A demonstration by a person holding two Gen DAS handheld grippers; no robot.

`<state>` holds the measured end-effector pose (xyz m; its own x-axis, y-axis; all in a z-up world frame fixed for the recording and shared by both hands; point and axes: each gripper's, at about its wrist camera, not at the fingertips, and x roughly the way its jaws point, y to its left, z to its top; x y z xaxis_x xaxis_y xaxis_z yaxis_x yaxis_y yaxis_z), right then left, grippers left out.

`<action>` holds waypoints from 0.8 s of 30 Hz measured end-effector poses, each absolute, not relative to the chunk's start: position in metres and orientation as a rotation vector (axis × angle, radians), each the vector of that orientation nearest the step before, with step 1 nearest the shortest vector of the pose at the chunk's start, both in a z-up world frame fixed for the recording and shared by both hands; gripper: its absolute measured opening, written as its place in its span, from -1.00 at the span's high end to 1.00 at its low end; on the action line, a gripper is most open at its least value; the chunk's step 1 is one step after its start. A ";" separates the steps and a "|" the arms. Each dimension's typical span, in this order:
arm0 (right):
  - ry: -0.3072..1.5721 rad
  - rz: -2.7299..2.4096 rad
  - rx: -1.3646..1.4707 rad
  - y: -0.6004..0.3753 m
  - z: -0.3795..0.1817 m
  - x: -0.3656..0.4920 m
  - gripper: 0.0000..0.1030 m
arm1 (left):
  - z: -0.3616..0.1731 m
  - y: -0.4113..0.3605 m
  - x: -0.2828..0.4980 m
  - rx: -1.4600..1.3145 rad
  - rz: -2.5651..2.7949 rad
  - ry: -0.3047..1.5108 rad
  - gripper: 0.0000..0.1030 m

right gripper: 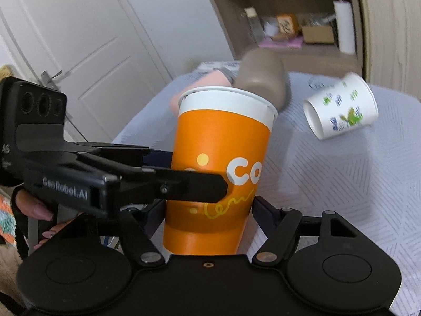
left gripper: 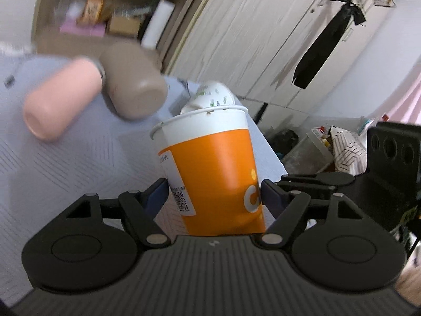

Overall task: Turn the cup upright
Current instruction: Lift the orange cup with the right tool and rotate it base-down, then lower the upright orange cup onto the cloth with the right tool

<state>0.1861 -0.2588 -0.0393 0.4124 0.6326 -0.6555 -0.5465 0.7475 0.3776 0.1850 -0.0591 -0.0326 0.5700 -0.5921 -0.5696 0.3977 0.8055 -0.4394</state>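
An orange paper cup (left gripper: 213, 168) with a white rim stands mouth up, lifted above the pale bedsheet (left gripper: 65, 173). My left gripper (left gripper: 213, 194) is shut on the cup's lower body. In the right wrist view the same cup (right gripper: 221, 158) sits between my right gripper's (right gripper: 209, 208) fingers, which press its sides. The left gripper's finger (right gripper: 194, 185) crosses the cup's front from the left. The cup's base is hidden behind both gripper bodies.
A white paper cup (right gripper: 342, 108) with green and blue prints lies on its side on the sheet. A taupe cup (left gripper: 134, 84) and a pink cup (left gripper: 60, 97) lie on their sides behind. A wooden shelf (right gripper: 289, 26) stands beyond the bed.
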 end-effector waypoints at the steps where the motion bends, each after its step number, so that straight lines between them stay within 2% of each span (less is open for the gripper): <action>1: 0.858 0.757 0.106 -0.257 -0.038 0.185 -0.49 | -0.029 -0.061 0.179 -0.244 -0.578 0.737 -0.47; 12: 0.592 0.808 -0.078 -0.233 -0.024 0.165 -0.48 | -0.001 -0.061 0.152 -0.072 -0.495 0.546 -0.44; 24: 0.463 0.734 -0.220 -0.220 -0.040 0.176 -0.48 | -0.007 -0.053 0.170 -0.071 -0.549 0.470 -0.38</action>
<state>0.1764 -0.2198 -0.0397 0.6481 0.5919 -0.4791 -0.6871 0.7258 -0.0328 0.1704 -0.0531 -0.0074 0.7500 -0.5181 -0.4111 0.4863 0.8533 -0.1882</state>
